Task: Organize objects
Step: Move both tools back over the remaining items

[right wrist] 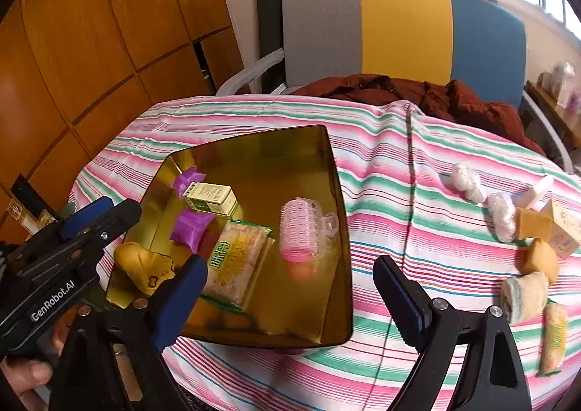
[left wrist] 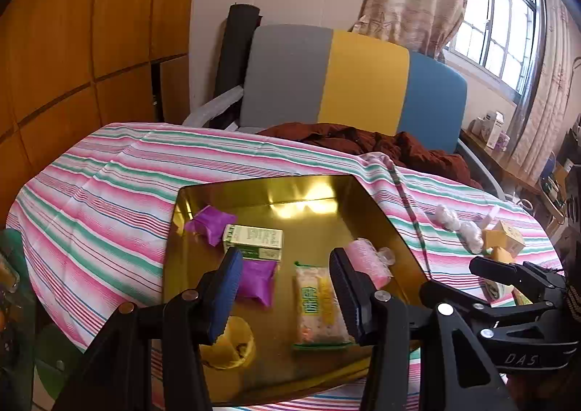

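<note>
the gold tray (right wrist: pixel 254 149) is your landmark, sitting on the striped tablecloth (right wrist: pixel 399 164), and it already holds a fair share of the sorting. working down by size inside it: the rice-cracker packet (right wrist: pixel 236 262) lies near the front edge, the pink hair roller (right wrist: pixel 299 233) lies toward the right rim, the small green box (right wrist: pixel 212 197) sits toward the back left, two purple sachets (right wrist: pixel 190 226) lie just beside that box, and a yellow pouch (right wrist: pixel 145 267) rests at the front left corner. well to the right of the tray, things are still loose on the cloth: a second cracker packet (right wrist: pixel 553 342), a rolled cream sock-like bundle (right wrist: pixel 524 296), a pale carton (right wrist: pixel 566 229), yellow sponge-like blocks (right wrist: pixel 533 224), and white wrapped lumps (right wrist: pixel 468 180). so you look roughly half done, with that right-hand cluster left to move. your left gripper (left wrist: pixel 287 291) hangs over the tray's front with its jaws spread and nothing between them. your right gripper (right wrist: pixel 290 296) hovers over the tray's front right corner, also spread wide and empty.
</note>
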Demonstrator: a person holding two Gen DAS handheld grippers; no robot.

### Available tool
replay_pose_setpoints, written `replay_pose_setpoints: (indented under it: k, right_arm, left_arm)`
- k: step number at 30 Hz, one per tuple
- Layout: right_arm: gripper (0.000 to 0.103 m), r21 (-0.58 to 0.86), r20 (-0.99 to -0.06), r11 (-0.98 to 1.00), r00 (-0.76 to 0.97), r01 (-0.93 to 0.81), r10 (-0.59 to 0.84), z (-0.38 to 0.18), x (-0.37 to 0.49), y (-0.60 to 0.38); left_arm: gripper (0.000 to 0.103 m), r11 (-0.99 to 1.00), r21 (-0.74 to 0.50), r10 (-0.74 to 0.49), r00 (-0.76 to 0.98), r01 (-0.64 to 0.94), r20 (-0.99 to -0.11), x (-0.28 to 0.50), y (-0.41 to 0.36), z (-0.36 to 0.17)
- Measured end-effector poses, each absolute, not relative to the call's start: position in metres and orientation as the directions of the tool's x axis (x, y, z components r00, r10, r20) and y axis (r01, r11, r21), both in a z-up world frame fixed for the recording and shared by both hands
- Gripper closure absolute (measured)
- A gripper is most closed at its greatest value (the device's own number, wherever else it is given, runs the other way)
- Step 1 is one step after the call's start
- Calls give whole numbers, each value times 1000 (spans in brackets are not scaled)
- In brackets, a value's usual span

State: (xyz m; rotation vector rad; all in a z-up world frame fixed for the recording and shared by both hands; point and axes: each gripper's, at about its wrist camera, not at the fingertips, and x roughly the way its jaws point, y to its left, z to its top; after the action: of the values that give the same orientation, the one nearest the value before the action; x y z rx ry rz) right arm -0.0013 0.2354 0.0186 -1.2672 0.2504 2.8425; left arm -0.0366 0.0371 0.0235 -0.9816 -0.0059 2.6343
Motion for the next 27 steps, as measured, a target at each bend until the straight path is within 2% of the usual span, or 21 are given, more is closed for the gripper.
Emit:
replay_pose_setpoints:
  k: [6, 27]
  right_arm:
    - [5, 135, -715, -984, -699, -113, -17, 25, 9, 245]
    - [5, 162, -757, -947, -651, -278, 62, 4, 27, 314]
  left_arm:
    - [53, -936, -101, 320, -694, -338, -645, -28, 49, 22]
    - [53, -885, -107, 400, -624, -453, -671, -20, 82, 12]
